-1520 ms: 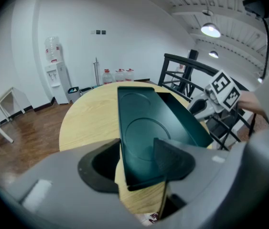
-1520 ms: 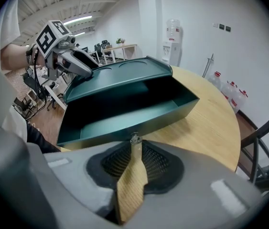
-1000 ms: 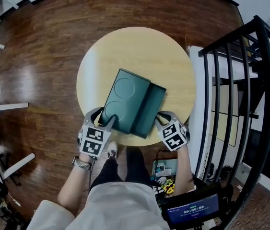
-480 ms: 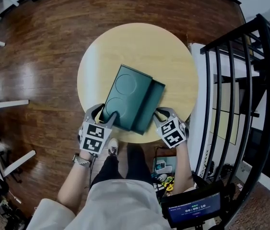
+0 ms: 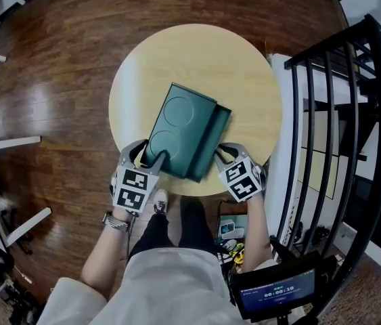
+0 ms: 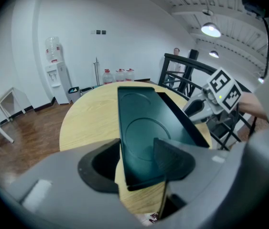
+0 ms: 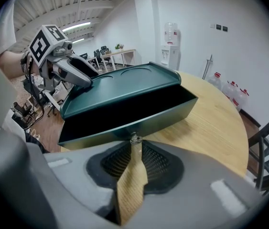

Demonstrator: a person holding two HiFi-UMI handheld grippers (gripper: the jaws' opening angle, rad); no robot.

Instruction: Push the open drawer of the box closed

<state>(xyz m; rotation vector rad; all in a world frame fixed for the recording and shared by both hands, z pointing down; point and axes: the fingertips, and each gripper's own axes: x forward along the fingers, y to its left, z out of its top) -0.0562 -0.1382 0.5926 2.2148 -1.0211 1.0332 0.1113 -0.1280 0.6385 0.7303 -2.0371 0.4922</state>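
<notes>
A dark green, flat rectangular box (image 5: 176, 127) sits on the near half of a round pale-wood table (image 5: 197, 53). Its shallow green drawer (image 5: 215, 143) is pulled partway out toward the table's right rim as a person works it with two hand-held tongs. At the table's near edge, the left gripper (image 5: 145, 157) has its jaws spread astride the box's nearest corner, one pad against the side wall and the other lying on the lid, in what looks like a bracing clasp. Toward the table's near-right edge, the right gripper (image 7: 134, 146) has its jaws drawn almost together, nipping the small silvery knob (image 7: 134, 138) in the middle of the drawer front. The drawer's dark inside shows, so the closing push is not yet finished. To do it well, the right gripper should likely drive straight along the drawer's own line of travel, square to the front panel, since a push off to one side could cock the drawer in its slot. The left clasp probably needs to hold firm so the light-looking box does not skid across the smooth table top. The push is best eased off as the front panel nears the box.
</notes>
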